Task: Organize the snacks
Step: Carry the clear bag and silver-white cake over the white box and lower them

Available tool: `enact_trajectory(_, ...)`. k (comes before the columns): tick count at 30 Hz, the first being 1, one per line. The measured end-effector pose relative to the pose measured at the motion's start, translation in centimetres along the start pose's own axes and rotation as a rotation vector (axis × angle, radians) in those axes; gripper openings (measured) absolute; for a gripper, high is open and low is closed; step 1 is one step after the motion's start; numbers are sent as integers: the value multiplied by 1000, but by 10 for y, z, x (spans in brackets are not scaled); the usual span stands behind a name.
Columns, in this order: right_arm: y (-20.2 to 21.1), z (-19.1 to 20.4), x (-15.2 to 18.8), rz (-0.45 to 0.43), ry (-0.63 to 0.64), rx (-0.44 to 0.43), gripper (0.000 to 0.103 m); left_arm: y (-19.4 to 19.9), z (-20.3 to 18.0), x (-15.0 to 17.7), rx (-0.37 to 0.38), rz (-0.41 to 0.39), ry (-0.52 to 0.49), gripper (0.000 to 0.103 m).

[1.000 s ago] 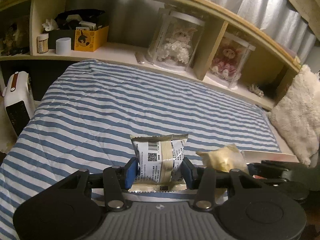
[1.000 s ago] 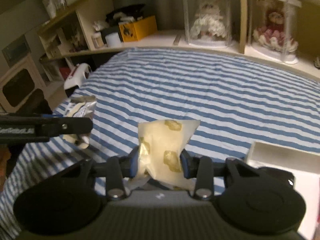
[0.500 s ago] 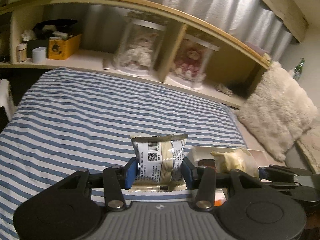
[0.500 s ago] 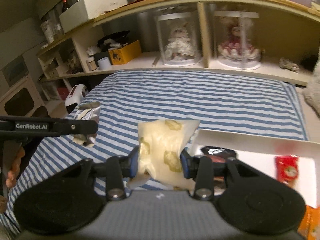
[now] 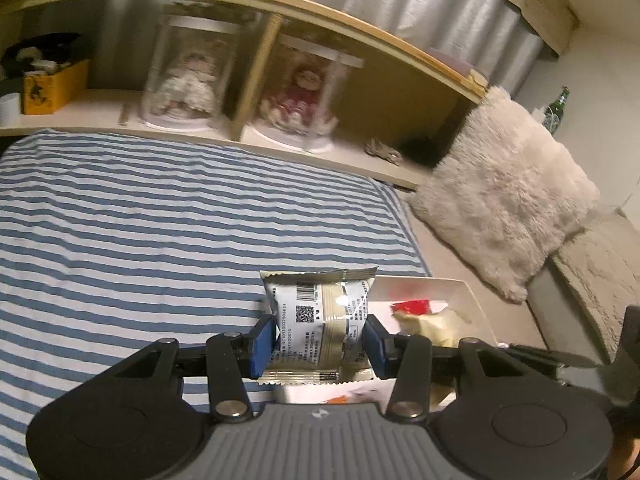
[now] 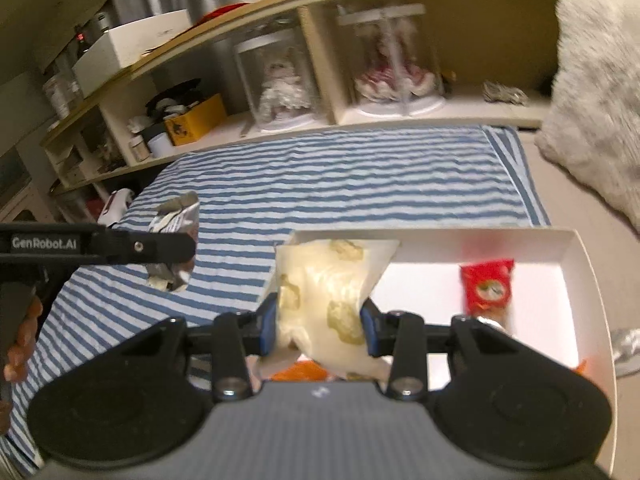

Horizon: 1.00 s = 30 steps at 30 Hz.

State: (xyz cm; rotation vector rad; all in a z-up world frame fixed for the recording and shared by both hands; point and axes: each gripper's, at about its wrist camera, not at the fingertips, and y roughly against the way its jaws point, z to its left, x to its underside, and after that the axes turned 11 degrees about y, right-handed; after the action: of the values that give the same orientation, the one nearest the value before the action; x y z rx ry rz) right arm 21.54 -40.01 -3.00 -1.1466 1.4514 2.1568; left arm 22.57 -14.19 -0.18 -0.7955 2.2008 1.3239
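We have two snacks in hand over the white box (image 6: 576, 276): our left gripper (image 5: 320, 338) clamps a silver packet (image 5: 320, 320) near its left edge, our right gripper (image 6: 320, 326) pinches a pale bag (image 6: 324, 292) above it. A red packet (image 6: 486, 288) already lies inside; both carried ones remain to drop.

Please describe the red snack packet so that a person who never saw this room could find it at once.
Find the blue-and-white striped blanket on the bed; at its near right corner sits a shallow white cardboard box. Inside, near the far wall, lies the small glossy red snack packet. It is the only red item there, unlike the pale yellow translucent bag held in front of it.
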Motion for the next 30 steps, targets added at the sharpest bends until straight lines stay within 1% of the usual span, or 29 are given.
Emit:
enact_trajectory(7, -10, -31, 20, 20, -77, -17, 46, -41, -36, 4, 35, 40, -21, 49)
enact_trajectory(12, -21, -47, 31, 40, -103, -23, 46, -70, -56, 6, 55, 54, -35, 49)
enact_trajectory(16, -32, -56, 38, 52, -126, -39, 46, -88, -64, 5, 87, 57, -15, 49)
enact_trajectory(23, -64, -54, 42, 100, -119, -95, 46, -121, -73, 5, 108, 76, -1, 49)
enact_trajectory(30, -80, -70, 47, 138, -135, -52, 46, -158, -75, 10, 103, 144, 42, 49)
